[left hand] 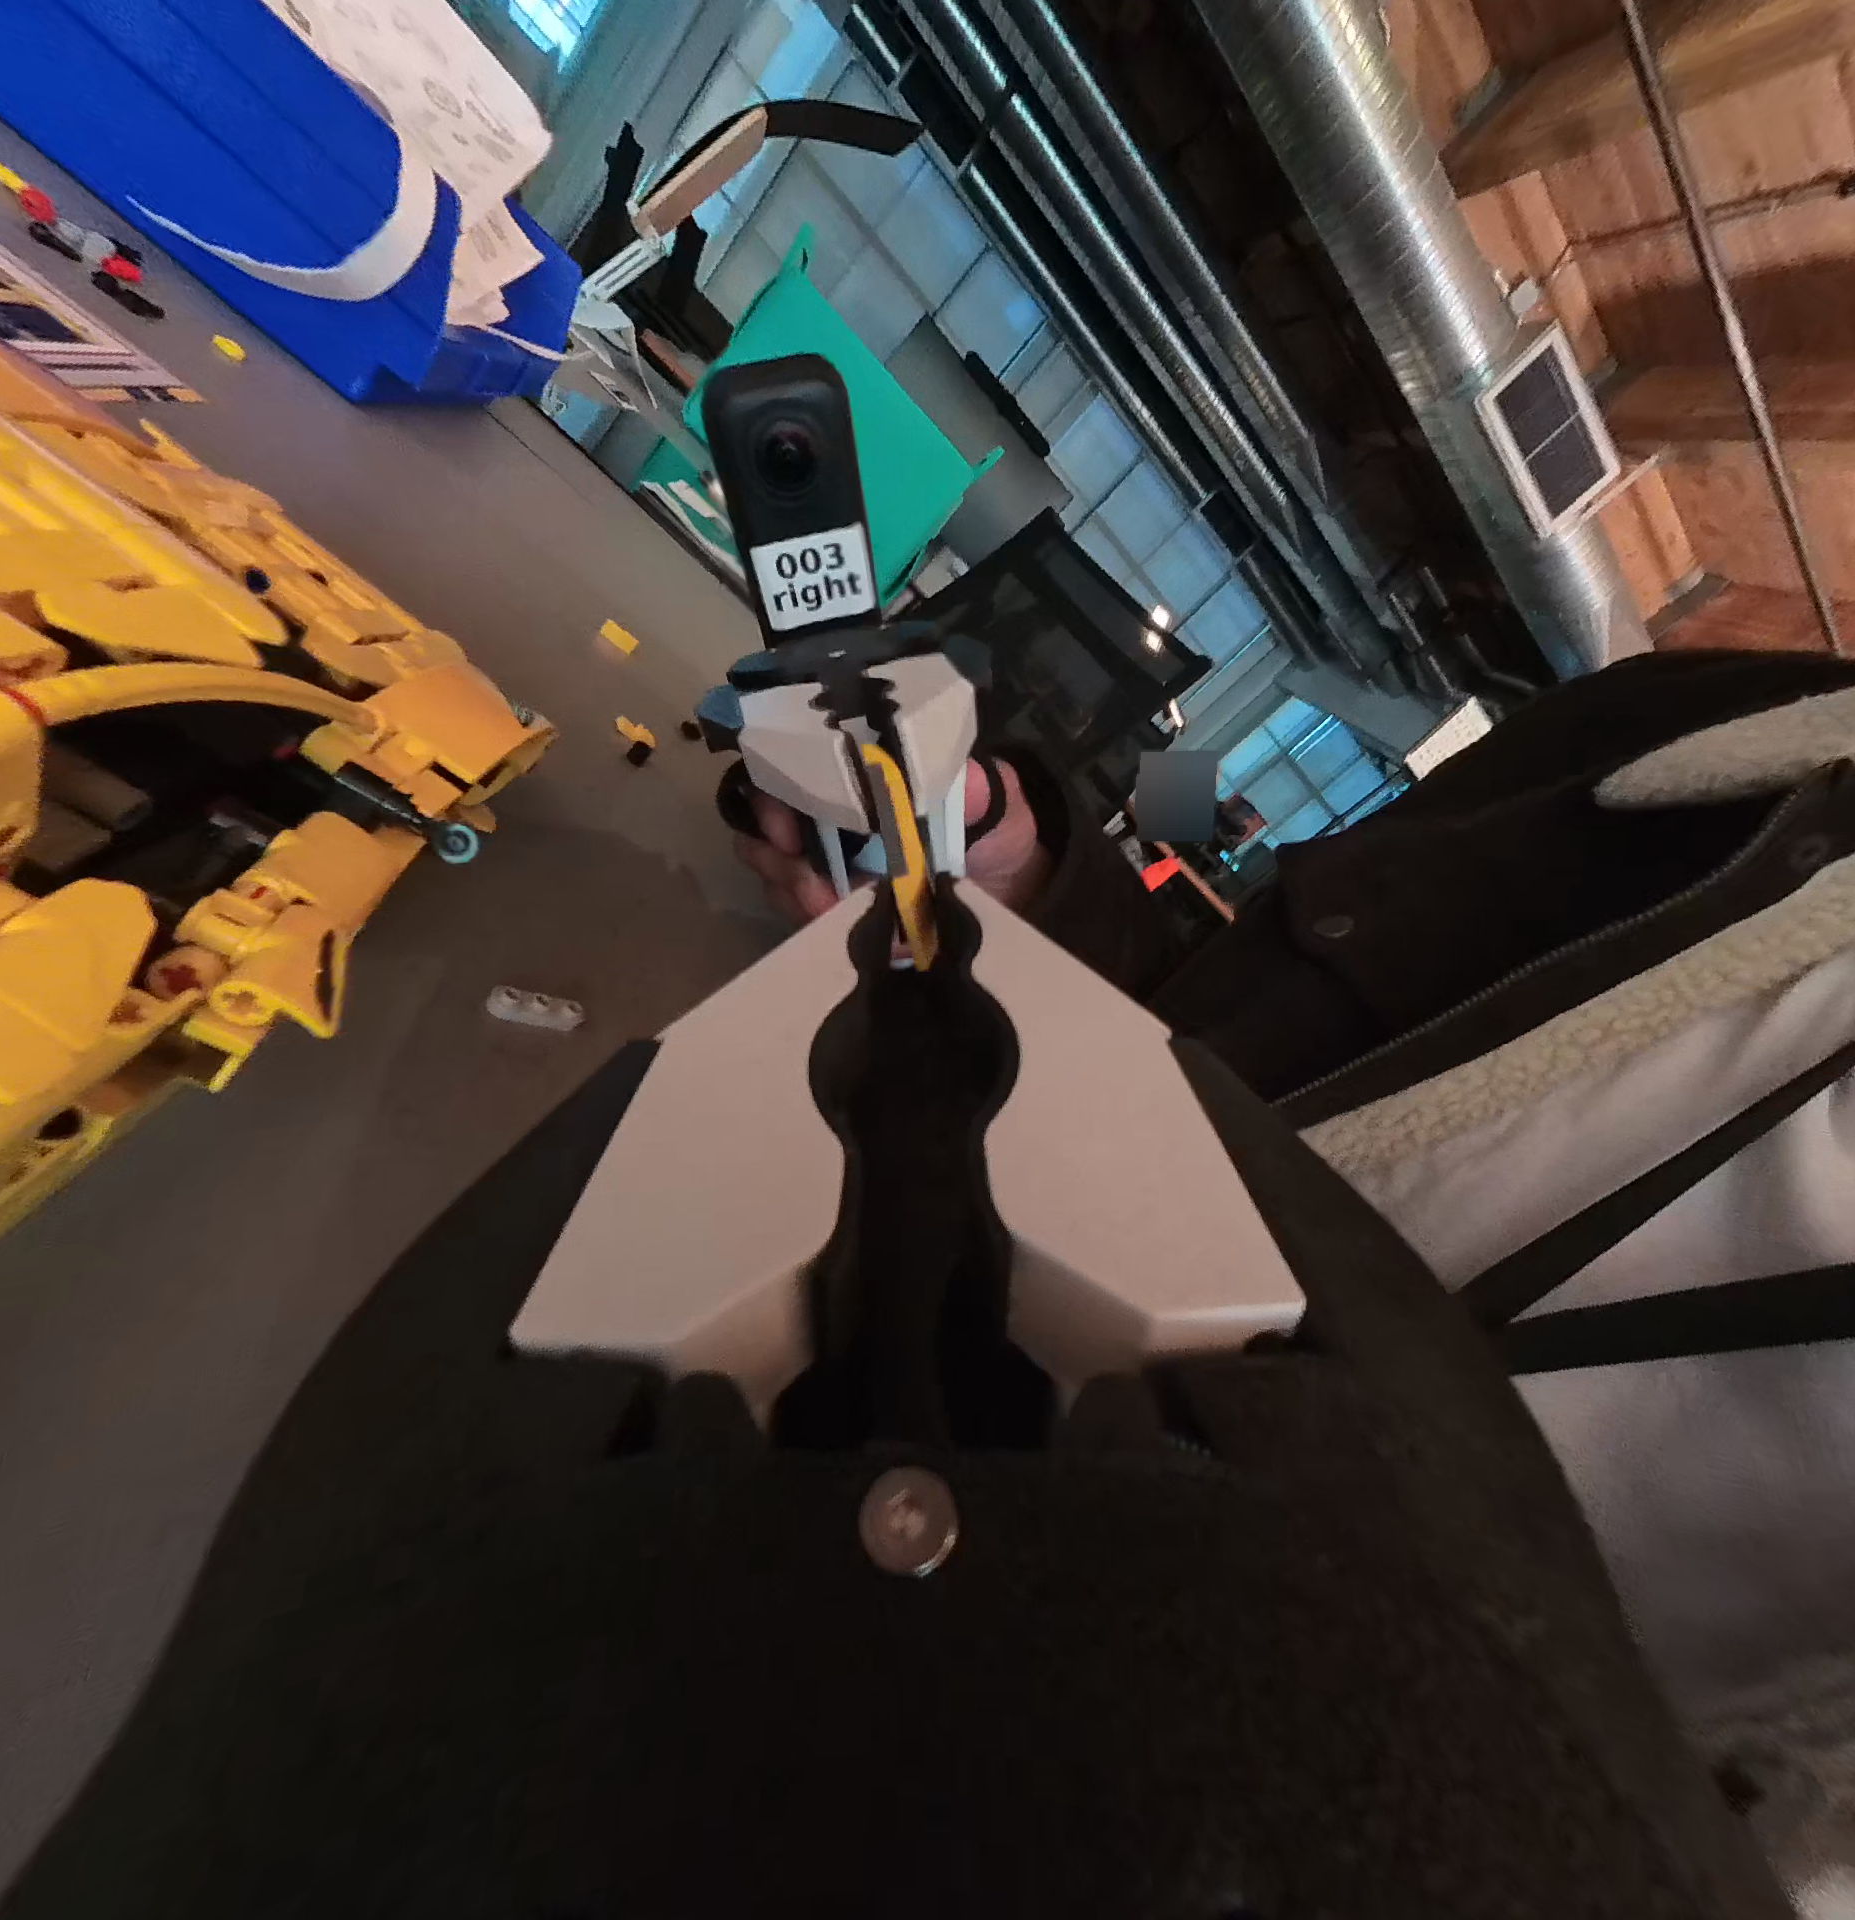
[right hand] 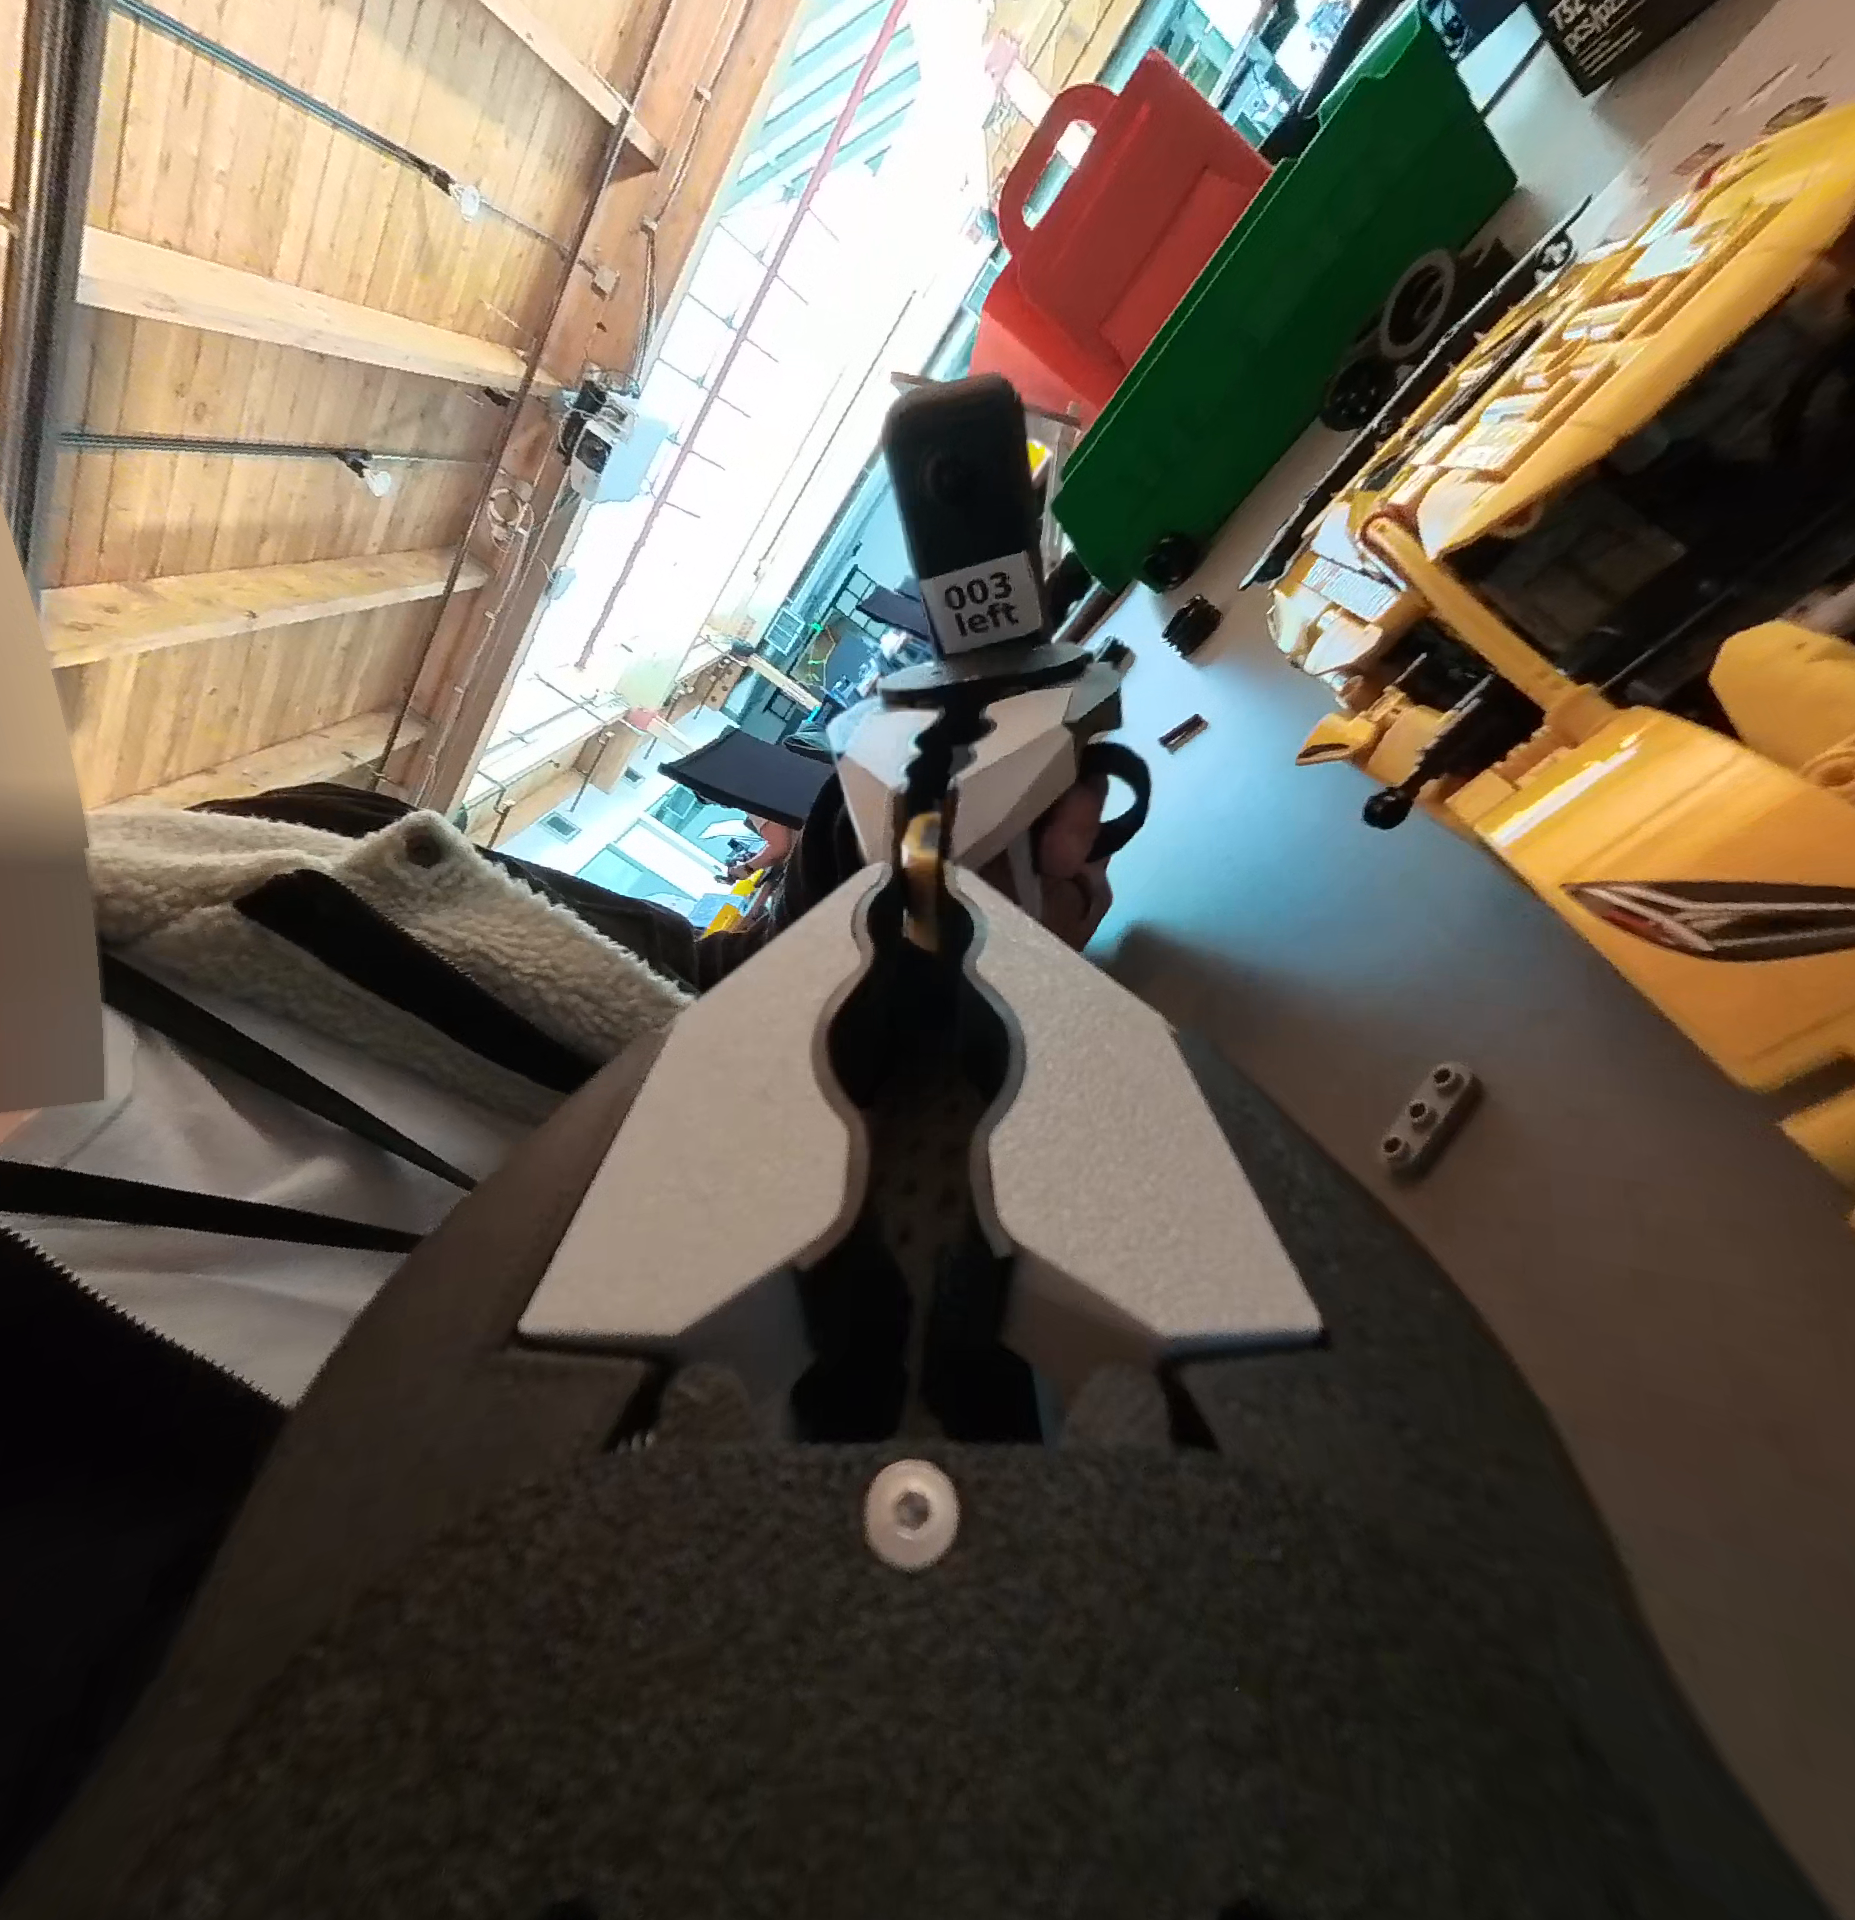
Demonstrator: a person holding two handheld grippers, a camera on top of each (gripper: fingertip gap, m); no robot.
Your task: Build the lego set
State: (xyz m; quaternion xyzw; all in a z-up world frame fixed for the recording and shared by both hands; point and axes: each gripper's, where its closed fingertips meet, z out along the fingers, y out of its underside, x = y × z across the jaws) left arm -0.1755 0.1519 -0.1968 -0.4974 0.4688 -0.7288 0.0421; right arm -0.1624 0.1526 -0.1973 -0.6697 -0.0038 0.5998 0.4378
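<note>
While yellow car model sits largely assembled on table, left gripper and right gripper both pinch one small yellow piece mid-air; loose grey plate unfitted.

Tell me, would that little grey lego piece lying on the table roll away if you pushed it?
Probably not: the little grey piece looks flat and lies on its broad side, so it should slide across the smooth table. It looks stiff and light, so a nudge could skid it.
</note>
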